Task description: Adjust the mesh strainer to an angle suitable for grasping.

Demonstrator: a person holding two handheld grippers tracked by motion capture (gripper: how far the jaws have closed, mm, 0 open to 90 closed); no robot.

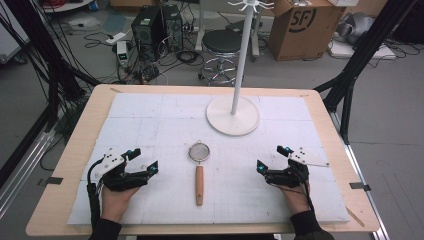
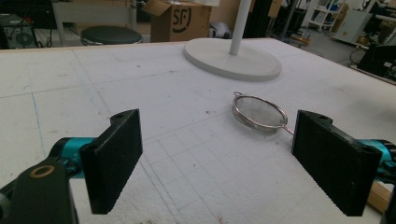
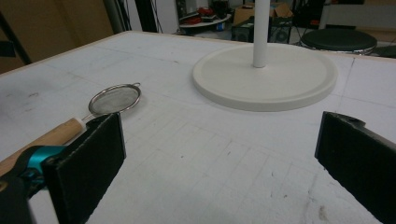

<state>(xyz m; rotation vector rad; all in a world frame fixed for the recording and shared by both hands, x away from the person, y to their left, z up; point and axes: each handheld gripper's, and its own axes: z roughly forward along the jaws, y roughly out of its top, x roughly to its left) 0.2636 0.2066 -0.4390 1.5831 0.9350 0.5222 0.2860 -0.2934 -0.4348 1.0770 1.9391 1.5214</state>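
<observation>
A small mesh strainer (image 1: 199, 151) with a wooden handle (image 1: 199, 184) lies flat in the middle of the white mat, handle toward the near edge. Behind it stands a white pole stand on a round base (image 1: 233, 115). My left gripper (image 1: 144, 159) rests on the mat left of the strainer, jaws wide open with nothing between them. My right gripper (image 1: 272, 158) rests to the strainer's right, also wide open with nothing held. The strainer (image 2: 259, 113) shows ahead and right in the left gripper view, and the strainer (image 3: 114, 99) sits at left in the right gripper view.
The white gridded mat (image 1: 150, 115) covers a wooden table (image 1: 75, 145). Beyond the far edge are a round stool (image 1: 221, 42), a cardboard box (image 1: 305, 25), computer towers (image 1: 150, 27) and cables on the floor. Black frame legs (image 1: 350, 75) stand at both sides.
</observation>
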